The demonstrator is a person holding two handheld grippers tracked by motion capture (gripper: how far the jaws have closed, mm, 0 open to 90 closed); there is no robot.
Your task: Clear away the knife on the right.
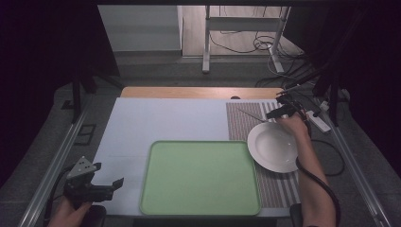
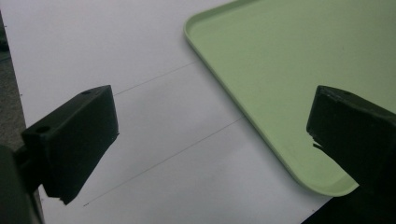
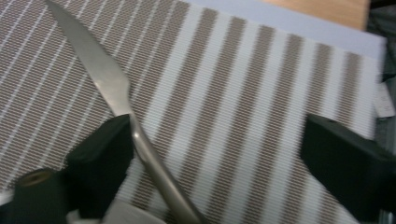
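Landmark: white bowl [image 1: 275,146], standing on the striped placemat [image 1: 246,124] at the right part of the counter [image 1: 165,118].
Knife: a metal table knife [image 3: 116,98] lies on the striped placemat just beyond the white bowl, its blade pointing away toward the placemat's far left corner; in the high view it shows as a thin line [image 1: 250,115].
Right hand-held gripper: at the far rim of the white bowl [image 1: 283,112], hand wrapped around its body. Jaws spread wide. In the right gripper view [image 3: 215,154] the knife handle runs beside the inner face of the left-hand jaw; whether they touch cannot be told. The other jaw stands well apart from the knife. No pinch on the knife.
Left hand-held gripper: well to the left of the white bowl, at the near left corner of the counter [image 1: 106,187]. Jaws spread, nothing between them [image 2: 210,140].
Green tray: just left of the white bowl [image 1: 201,208], bare surface; its near left corner lies beside the left hand-held gripper.
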